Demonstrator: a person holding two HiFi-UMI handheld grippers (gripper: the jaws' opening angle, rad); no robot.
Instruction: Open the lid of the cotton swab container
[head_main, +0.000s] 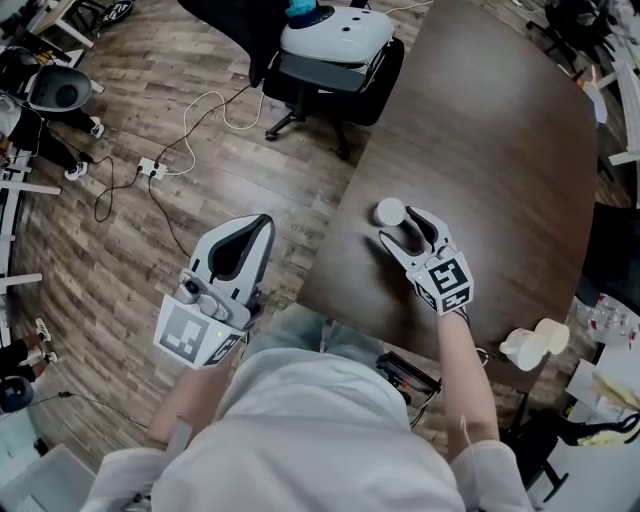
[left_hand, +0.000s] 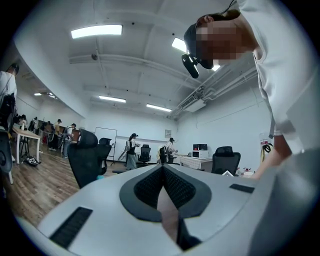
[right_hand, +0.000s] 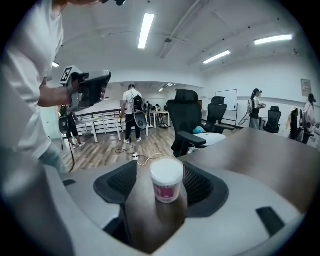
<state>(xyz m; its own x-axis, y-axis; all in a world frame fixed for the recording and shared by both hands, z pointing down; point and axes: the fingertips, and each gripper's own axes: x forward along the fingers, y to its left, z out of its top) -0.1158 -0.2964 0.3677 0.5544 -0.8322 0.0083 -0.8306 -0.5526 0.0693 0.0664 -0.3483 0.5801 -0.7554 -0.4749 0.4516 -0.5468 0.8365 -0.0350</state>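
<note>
1. The left gripper (head_main: 258, 228) is held out over the wooden floor (head_main: 120, 250), off the edge of the table (head_main: 500, 150) and well apart from the task's thing. It points roughly level, away from the person's body. In its own view the two dark pads meet in a single seam, pressed together with nothing between them.

2. The right gripper (head_main: 403, 226) reaches over the dark brown table, with the forearm stretched forward from the person's side and the marker cube toward the wrist. It tips somewhat downward. Its jaws stand wide apart.

3. The cotton swab container (right_hand: 166, 180) stands on the table at the right gripper's fingertips, framed between the two spread pads in the right gripper view. A gap seems to show on each side, though the wide-angle view leaves it hard to say whether either pad brushes it.

4. The container stands upright, with its long axis vertical and its lid facing up.

5. It is a small round tub with a white body. A flat white lid is in place on top, and a pink label bands the lower half. The print on the label is too small to read.
</note>
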